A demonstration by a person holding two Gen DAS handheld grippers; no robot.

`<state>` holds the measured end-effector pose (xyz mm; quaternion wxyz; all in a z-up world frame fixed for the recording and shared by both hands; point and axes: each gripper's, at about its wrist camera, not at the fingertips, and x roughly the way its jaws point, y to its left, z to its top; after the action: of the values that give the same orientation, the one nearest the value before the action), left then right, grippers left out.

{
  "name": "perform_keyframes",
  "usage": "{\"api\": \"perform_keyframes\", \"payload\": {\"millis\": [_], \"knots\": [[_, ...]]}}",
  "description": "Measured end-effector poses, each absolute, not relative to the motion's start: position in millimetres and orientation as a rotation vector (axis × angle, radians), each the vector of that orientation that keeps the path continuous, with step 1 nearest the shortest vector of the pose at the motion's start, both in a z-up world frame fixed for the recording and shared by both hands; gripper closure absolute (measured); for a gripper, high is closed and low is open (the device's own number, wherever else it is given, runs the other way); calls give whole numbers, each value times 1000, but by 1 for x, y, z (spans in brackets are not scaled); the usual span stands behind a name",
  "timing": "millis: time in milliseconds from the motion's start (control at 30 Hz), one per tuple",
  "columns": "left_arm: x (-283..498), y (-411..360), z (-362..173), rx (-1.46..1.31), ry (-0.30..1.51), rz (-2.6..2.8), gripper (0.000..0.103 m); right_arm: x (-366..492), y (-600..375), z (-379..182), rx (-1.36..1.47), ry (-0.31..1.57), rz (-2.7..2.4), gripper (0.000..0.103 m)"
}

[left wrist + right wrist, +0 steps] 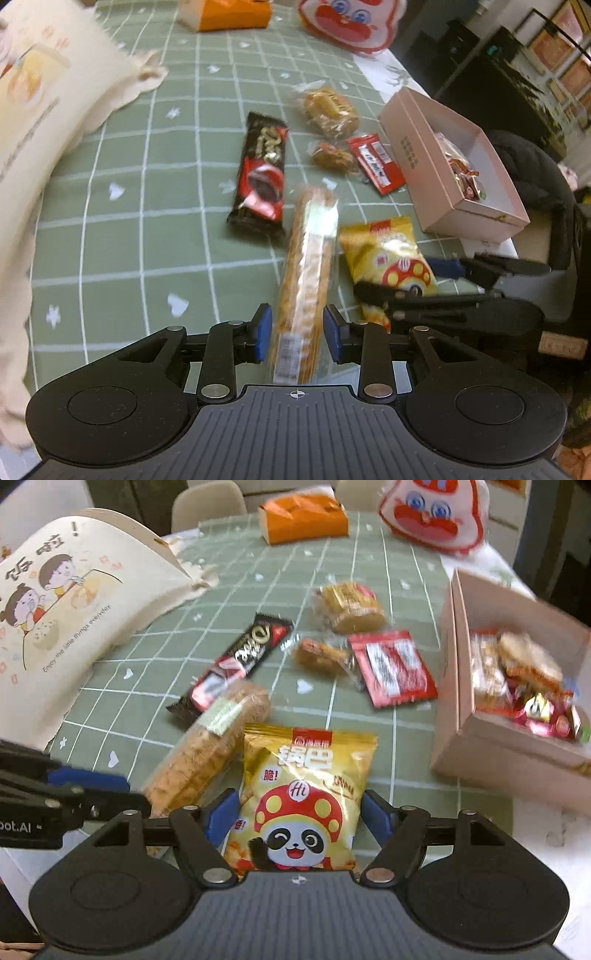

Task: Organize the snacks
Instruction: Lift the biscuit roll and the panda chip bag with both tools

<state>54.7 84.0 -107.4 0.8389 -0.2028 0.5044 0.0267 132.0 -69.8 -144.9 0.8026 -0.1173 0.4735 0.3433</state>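
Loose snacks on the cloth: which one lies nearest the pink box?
The flat red sachet. It lies just left of the pink box, closer than the clear-wrapped biscuits, the small pastry or the black bar.

Green grid tablecloth (369, 716); cream cartoon bag (74, 602) lying left; chair backs (208, 502) beyond table.

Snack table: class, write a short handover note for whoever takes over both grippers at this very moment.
Left gripper: jaws straddle the long cracker sleeve; grip unclear.
Right gripper: jaws straddle the yellow panda bag, seemingly not pressing.
Done: pink box already holds some snacks.
Left: both of these, plus the black bar, red packet and two clear-wrapped pastries on the green cloth.
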Motion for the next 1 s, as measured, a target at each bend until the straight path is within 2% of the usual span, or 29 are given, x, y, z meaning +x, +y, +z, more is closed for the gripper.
{"api": "perform_keyframes", "payload": {"millis": [200,533,667,1000], "knots": [[79,73,-107,-381,1060,24,68,117,-96,-143,-244,1035,737,46],[95,64,-113,-341,1076,60,69,93,-149,-143,-268,1026,624,46],[93,51,-114,-327,1107,2,72,96,-166,-148,-218,1054,583,37],[85,17,-119,-290,1136,-76,70,90,-170,-154,-205,1036,572,29]]}}
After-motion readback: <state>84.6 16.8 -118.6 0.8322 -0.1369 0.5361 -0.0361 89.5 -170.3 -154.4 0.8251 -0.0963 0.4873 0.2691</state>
